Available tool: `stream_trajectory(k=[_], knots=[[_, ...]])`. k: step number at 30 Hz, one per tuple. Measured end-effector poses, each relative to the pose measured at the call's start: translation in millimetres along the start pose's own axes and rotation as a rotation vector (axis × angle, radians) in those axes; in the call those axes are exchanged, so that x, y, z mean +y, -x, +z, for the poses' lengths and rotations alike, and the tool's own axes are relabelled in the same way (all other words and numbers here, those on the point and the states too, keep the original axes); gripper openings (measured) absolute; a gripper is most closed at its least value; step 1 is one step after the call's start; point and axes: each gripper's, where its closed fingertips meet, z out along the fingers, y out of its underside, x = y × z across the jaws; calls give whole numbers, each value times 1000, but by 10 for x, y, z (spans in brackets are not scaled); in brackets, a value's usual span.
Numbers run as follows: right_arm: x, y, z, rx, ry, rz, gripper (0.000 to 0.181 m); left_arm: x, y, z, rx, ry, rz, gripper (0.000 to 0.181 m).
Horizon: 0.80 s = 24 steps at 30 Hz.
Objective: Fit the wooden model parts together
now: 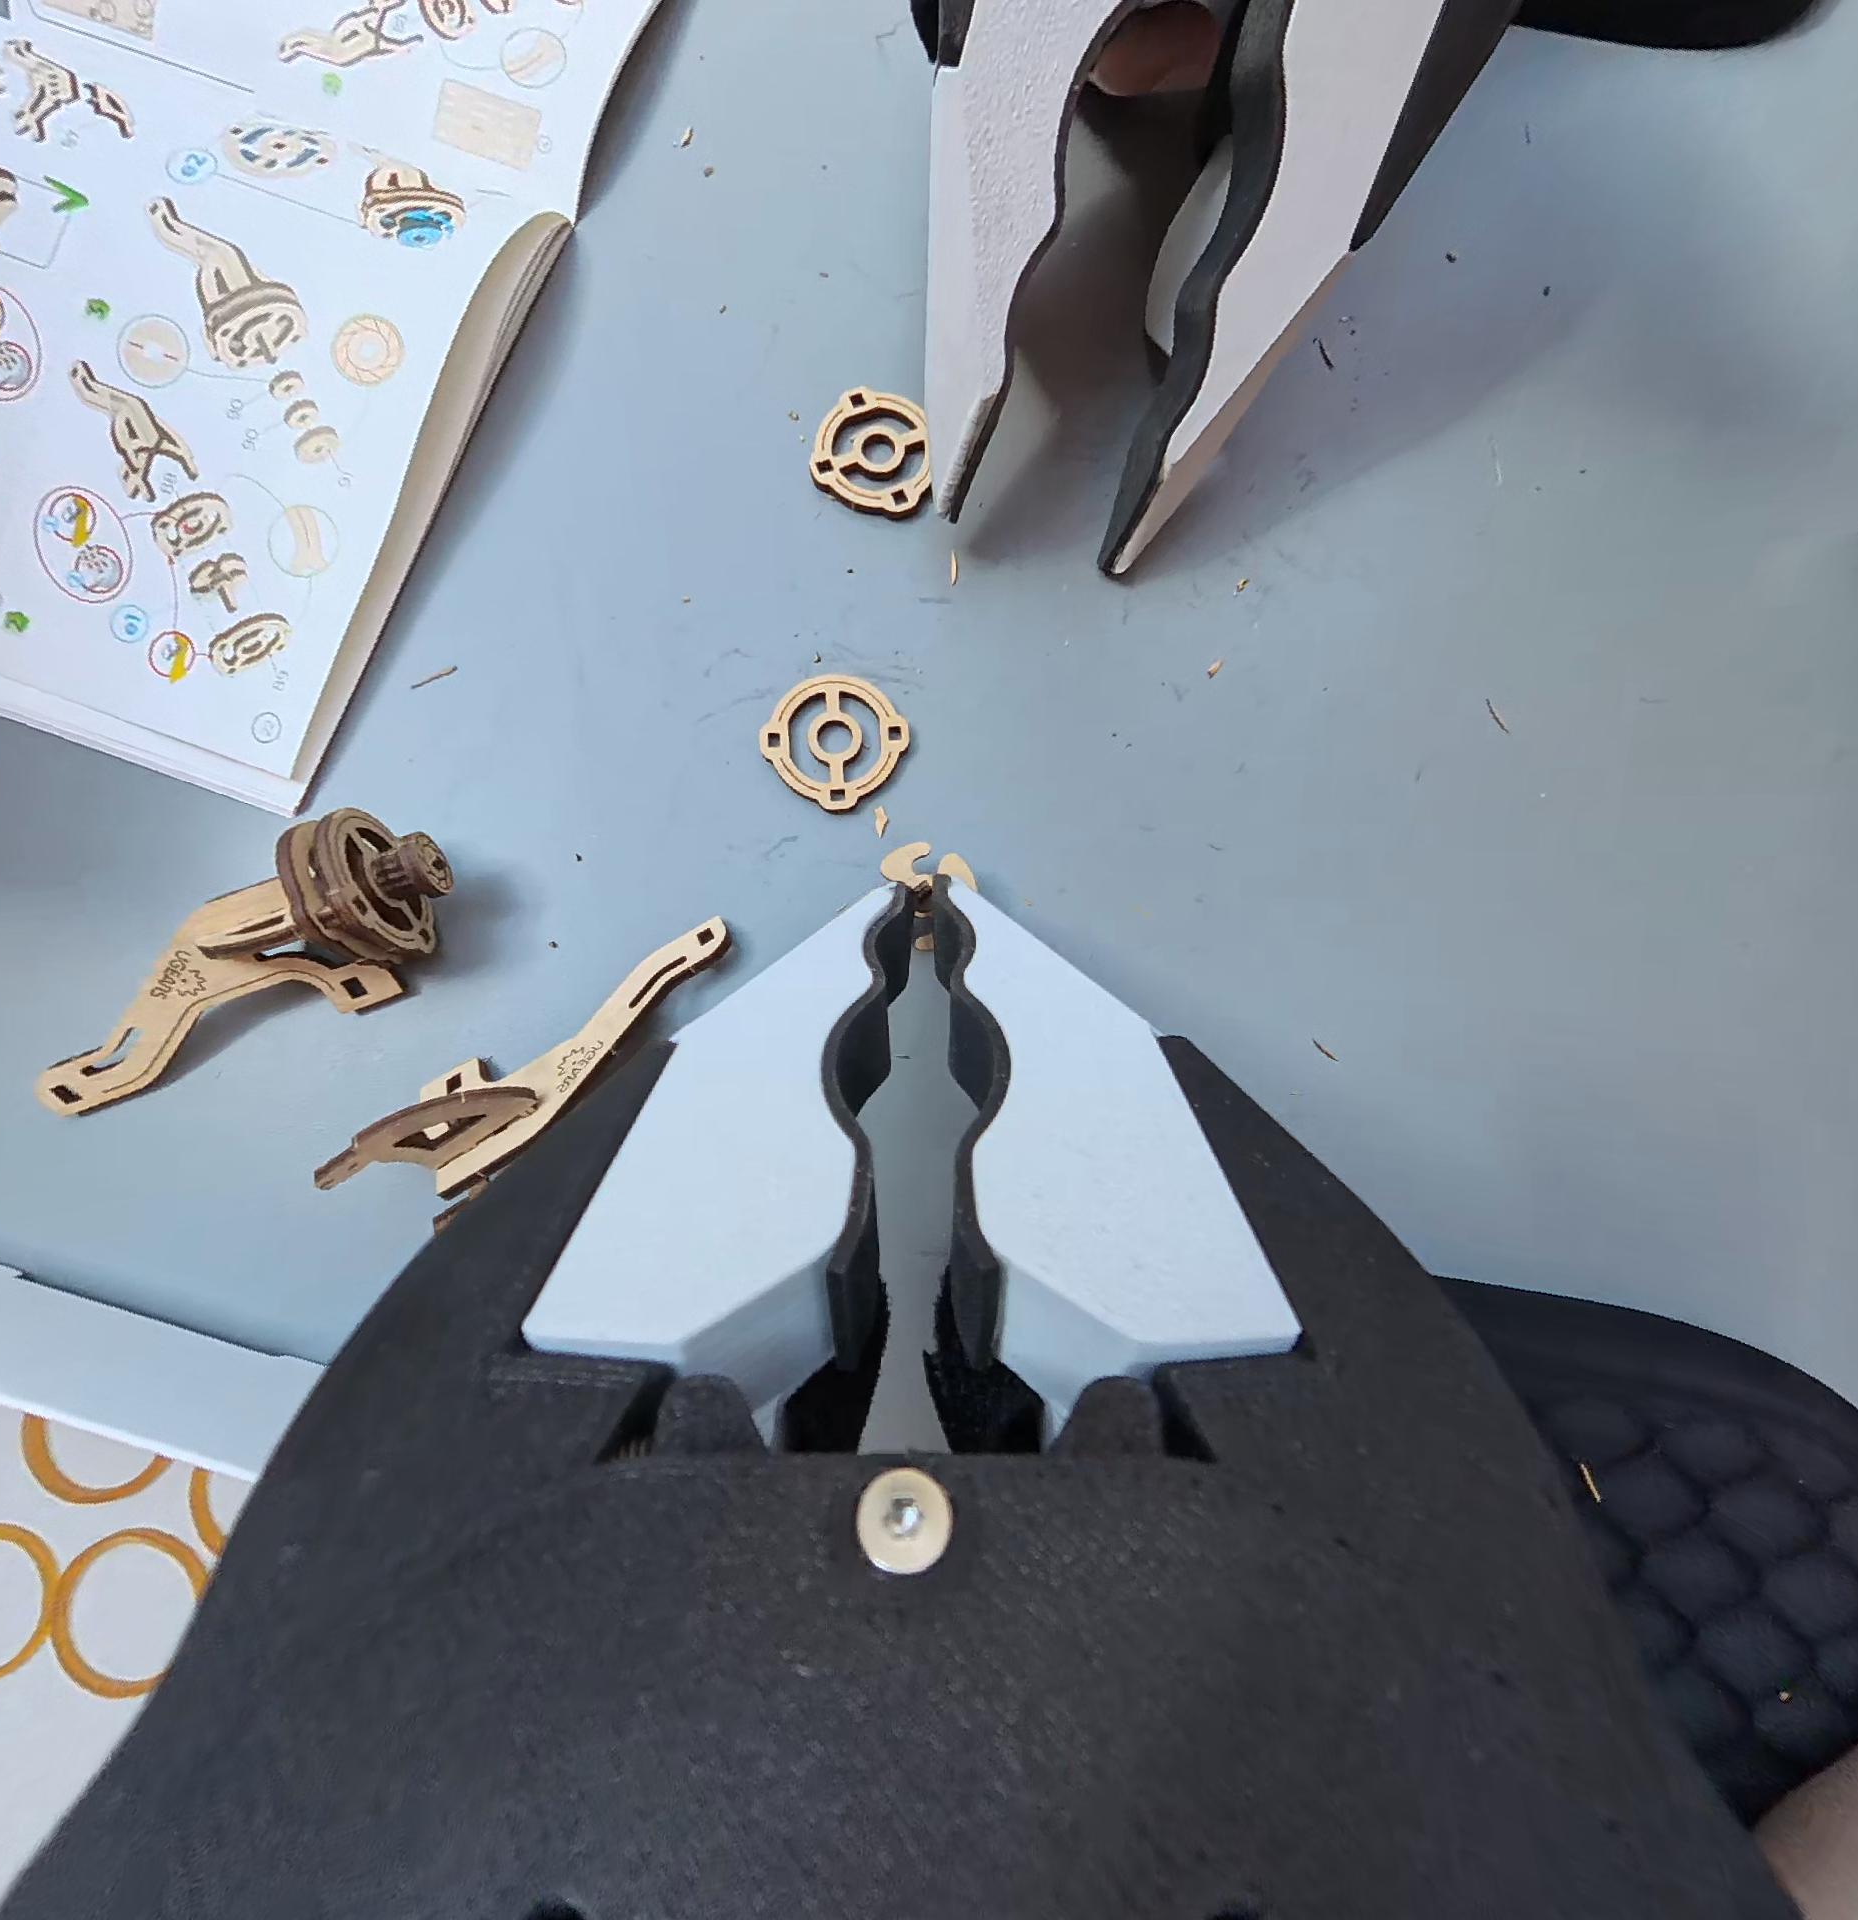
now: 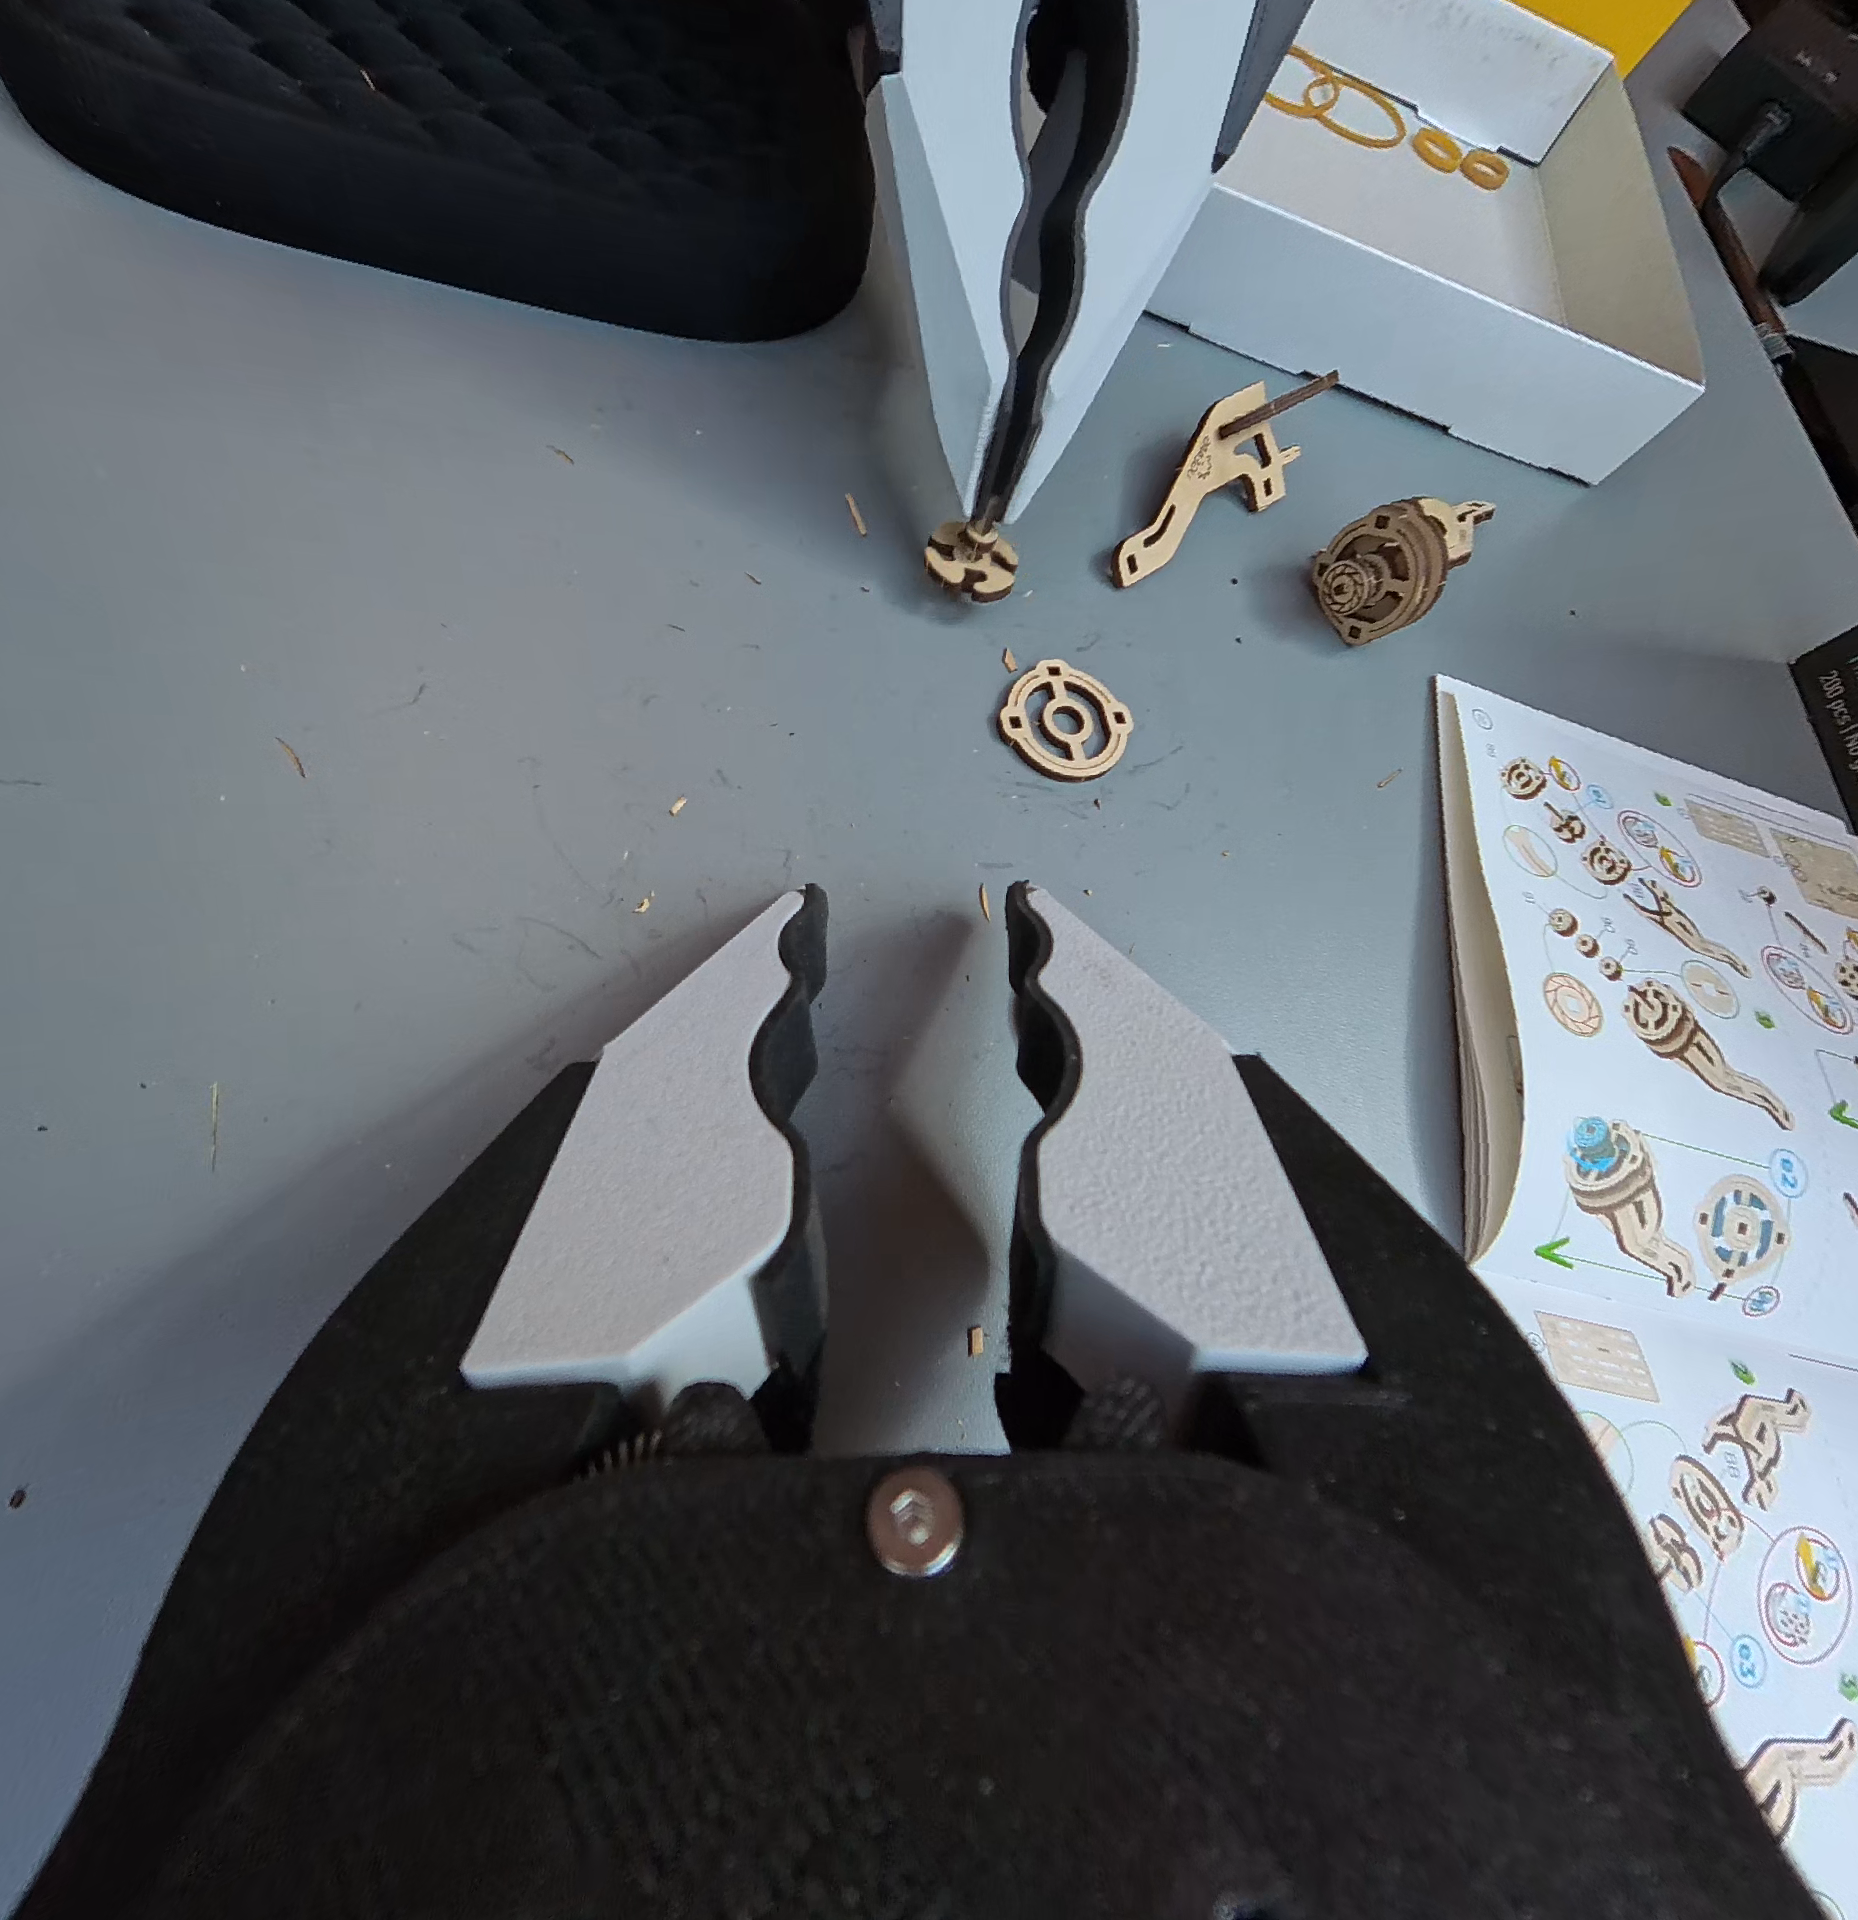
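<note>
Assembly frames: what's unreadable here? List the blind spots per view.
- Left wrist view: the left gripper fingertips cover most of the small slotted disc; its peg barely shows.
- Right wrist view: the second flat ring is absent, apparently behind the right gripper.
- Left wrist view: the bracket piece runs under the gripper body.
- Both views: the instruction booklet is cut by the frame edge.

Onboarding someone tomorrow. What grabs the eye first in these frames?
The left gripper, shut on a small slotted wooden disc pressed to the grey table at centre. Just beyond it lies a flat ring-shaped wooden part, and the right gripper hangs open opposite. The open instruction booklet fills one side.
</note>
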Motion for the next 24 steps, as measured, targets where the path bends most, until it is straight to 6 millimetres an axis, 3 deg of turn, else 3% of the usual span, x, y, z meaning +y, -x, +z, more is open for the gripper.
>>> stream_trajectory(k=[12,16,19,24], knots=[[1,0,1,0,0,0,34,-79,-6,-48,2,-50,4,2],[0,-4,-2,1,-1,1,34,-149,166,-132,-62,-102,-98,2],[1,-17,-5,6,-2,4,34,-208,176,-147,-28,-160,-147,2],[-27,-194,-75,94,-24,34,32,-210,195,-96,-24,-156,-172,2]])
